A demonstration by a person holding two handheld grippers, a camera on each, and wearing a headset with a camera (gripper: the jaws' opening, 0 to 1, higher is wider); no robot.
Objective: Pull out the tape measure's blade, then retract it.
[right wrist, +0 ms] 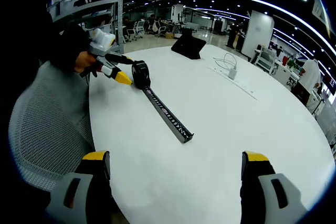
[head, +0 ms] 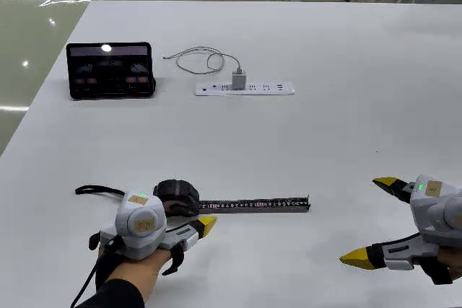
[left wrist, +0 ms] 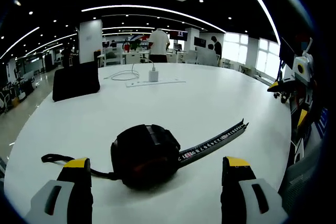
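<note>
Currently tape measure lies on the white table at 7 o'clock, blade out flat, pointing to 3 o'clock. Left gripper: jaws wide, straddling the case, a gap on each side, gripping nothing. Right gripper at 4 o'clock: jaws wide, empty, well apart from the blade tip. Tablet at 11 o'clock.

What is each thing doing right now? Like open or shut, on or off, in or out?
Tape measure blade: pulled out, lying flat on the table.
Left gripper: open, jaws wide on either side of the tape measure case.
Right gripper: open, empty.
Tablet: screen on.
Charger: plugged into the power strip.
</note>
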